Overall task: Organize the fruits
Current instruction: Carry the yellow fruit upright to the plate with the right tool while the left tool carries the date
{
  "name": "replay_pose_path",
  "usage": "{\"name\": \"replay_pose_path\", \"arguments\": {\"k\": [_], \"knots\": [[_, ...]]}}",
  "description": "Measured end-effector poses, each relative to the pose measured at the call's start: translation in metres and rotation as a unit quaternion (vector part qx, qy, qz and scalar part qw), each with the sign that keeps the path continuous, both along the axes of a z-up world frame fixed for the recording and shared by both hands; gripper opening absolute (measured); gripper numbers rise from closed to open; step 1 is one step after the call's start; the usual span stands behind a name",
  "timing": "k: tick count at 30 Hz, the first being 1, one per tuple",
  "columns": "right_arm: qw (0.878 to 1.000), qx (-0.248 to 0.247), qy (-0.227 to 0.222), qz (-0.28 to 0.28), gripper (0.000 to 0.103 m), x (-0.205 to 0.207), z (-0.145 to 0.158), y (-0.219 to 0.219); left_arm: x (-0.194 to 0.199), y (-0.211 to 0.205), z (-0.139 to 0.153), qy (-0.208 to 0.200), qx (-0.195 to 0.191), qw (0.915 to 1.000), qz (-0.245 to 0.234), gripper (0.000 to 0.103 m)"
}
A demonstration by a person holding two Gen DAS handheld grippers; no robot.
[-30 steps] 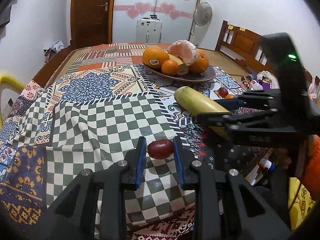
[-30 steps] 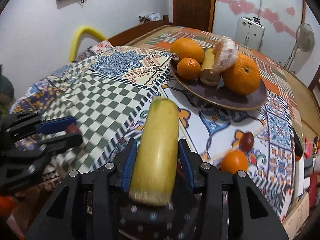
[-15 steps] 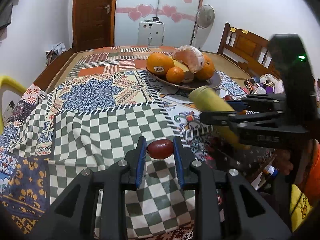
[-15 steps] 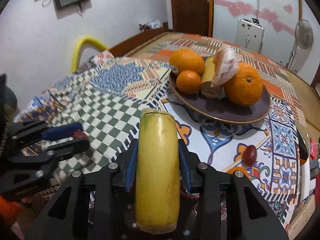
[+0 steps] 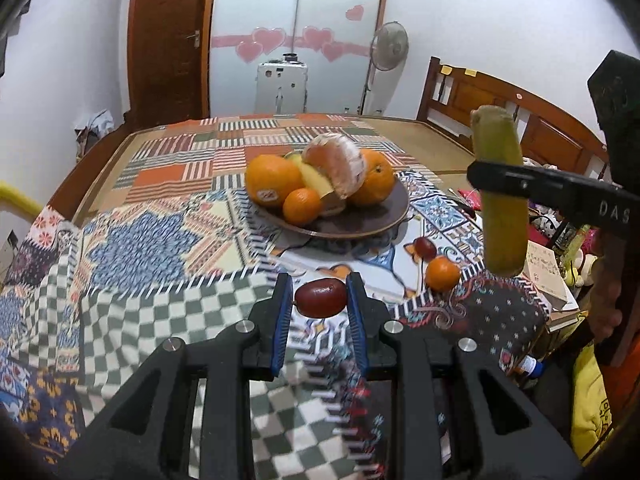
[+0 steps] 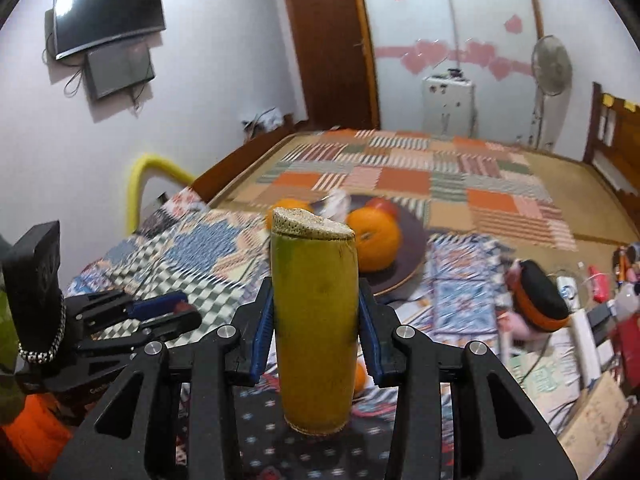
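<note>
Left wrist view: left gripper (image 5: 320,300) closed on red date (image 5: 320,297), held above patterned cloth (image 5: 160,240), short of plate (image 5: 352,224) of oranges (image 5: 272,178). Right gripper (image 6: 316,320) clamped round upright yellow-green stalk piece (image 6: 316,320).

A bed (image 5: 100,160) with a brown wooden frame fills the middle of the left wrist view, covered by a patchwork cloth (image 5: 168,216) — stripes at the back, blue floral blocks at centre left, green-and-white checks at lower left. A dark brown plate (image 5: 384,220) piled with fruit sits on the cloth just above frame centre. Right of centre, below the plate, a small orange (image 5: 442,274) and a dark red fruit (image 5: 425,247) lie on the cloth — close together.
</note>
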State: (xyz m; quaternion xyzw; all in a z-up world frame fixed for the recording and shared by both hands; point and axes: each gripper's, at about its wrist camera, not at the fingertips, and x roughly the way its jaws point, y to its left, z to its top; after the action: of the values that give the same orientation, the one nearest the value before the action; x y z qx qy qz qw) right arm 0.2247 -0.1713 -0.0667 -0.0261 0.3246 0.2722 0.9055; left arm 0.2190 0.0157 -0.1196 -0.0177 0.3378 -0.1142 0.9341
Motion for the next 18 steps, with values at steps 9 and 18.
{"name": "replay_pose_path", "arguments": {"k": [9, 18], "knots": [[0.999, 0.018, -0.011, -0.042, 0.035, 0.033, 0.002, -0.024, 0.038, -0.017, 0.0, 0.004, 0.006, 1.0, -0.003, 0.027], [0.998, 0.017, 0.004, -0.056, 0.035, 0.074, -0.012, -0.023, 0.075, -0.035, -0.005, 0.008, 0.021, 0.9997, -0.011, 0.027]]}}
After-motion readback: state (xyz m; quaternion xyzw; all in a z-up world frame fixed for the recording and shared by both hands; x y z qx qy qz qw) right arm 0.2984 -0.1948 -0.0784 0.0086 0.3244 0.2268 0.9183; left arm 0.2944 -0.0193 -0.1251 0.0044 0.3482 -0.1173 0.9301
